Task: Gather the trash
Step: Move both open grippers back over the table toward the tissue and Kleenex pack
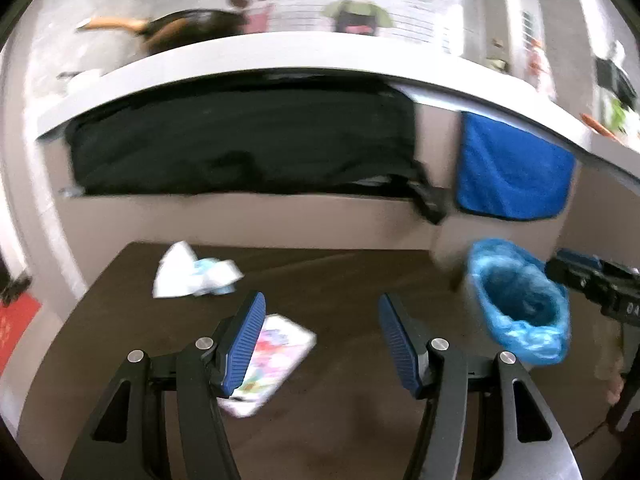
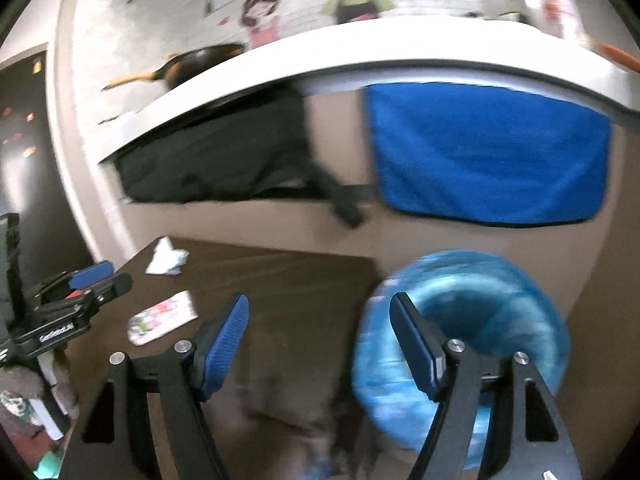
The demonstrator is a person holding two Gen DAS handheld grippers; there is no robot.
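So the setup is a dark brown wooden table (image 1: 352,280) pushed near a beige counter front, with a thick white countertop (image 1: 248,56) running across above it. A black cloth (image 1: 240,140) hangs over the counter edge on the left and a bright blue towel (image 1: 512,172) hangs further right. Up on the counter there's a dark wok with a wooden handle (image 1: 176,28), and the wall behind has a cartoon sticker of two kids (image 1: 308,0). Everything's a bit motion-blurred.

On the table: a crumpled white tissue wad (image 1: 192,272) with some pale blue bits sits near the far left corner, well apart from both grippers. Closer in lies a flat pack with a colourful floral print (image 1: 276,356), partly hidden behind the left gripper's finger. A small bin lined with a blue plastic bag (image 2: 480,320) stands at the table's right edge.

Left gripper (image 1: 320,332) hangs over the table, jaws spread apart with nothing between them. Right gripper (image 2: 320,336) is wide open too, empty, its right finger in front of the bin's rim.
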